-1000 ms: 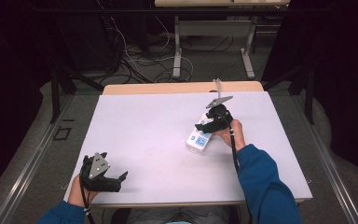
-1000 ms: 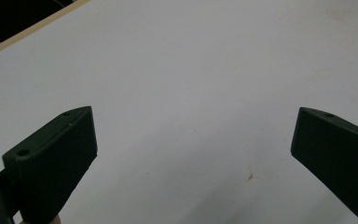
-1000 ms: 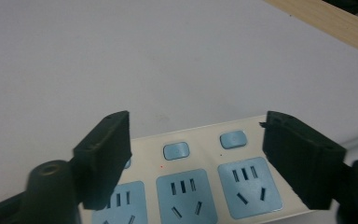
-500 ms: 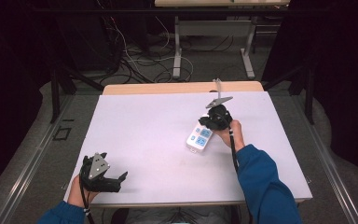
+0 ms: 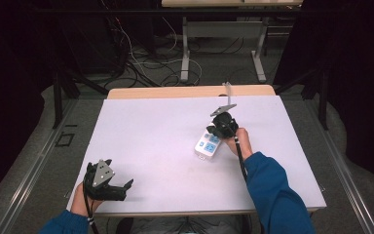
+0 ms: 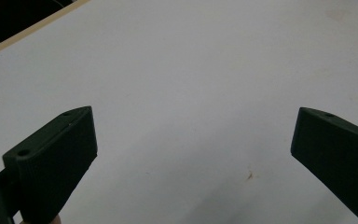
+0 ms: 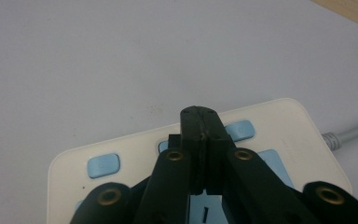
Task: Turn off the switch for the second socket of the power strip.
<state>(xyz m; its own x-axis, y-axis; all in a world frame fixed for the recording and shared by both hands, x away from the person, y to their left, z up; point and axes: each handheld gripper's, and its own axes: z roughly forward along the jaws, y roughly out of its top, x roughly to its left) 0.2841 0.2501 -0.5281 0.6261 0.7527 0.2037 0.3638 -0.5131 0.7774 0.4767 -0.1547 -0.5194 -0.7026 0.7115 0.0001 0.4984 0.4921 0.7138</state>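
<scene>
A white power strip with pale blue buttons and socket faces lies right of the table's middle. My right gripper points down at it. In the right gripper view the jaws have just been closing and now meet tip to tip right above the strip, with nothing visible between them. I cannot tell whether the tips touch it. The strip's grey cable leads off to the right. My left gripper rests near the front left corner, open, with bare table between its fingers.
The white tabletop has a wooden strip along its far edge. Beyond it stand table legs and loose cables on the floor. A blue sleeve reaches in over the front right.
</scene>
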